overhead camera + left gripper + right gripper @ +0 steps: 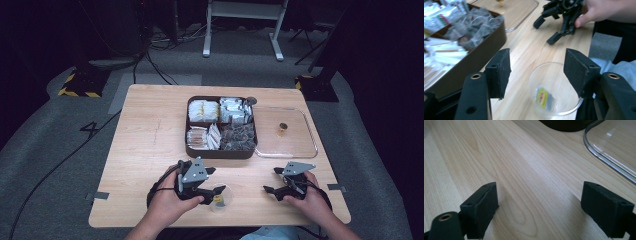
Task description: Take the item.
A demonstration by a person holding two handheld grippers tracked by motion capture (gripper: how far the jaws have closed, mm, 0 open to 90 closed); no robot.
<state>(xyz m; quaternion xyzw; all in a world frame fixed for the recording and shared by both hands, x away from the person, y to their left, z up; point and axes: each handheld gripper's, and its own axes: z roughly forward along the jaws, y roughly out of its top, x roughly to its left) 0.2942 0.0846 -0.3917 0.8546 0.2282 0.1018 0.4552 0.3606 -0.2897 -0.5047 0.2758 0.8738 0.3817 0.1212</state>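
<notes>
— While both hands sit at the near edge of the tabletop point(150, 125), how do the tongs stand?
— The left tongs point(212, 180) are spread apart, gripping nothing; in the left gripper view point(536, 72) their jaws flank a small clear cup point(554, 90) with a yellow-labelled packet point(544, 98) lying in it.
— Where is that cup?
— Near the middle of the near edge point(220, 196), just beside the left hand point(170, 202).
— And the right tongs point(272, 181)?
— Also apart, over bare wood point(539, 202), near the near right corner.
— What lies beyond?
— A brown compartment box point(220, 151) of packets toward the far edge, a clear lid point(300, 147) touching its right side.
</notes>
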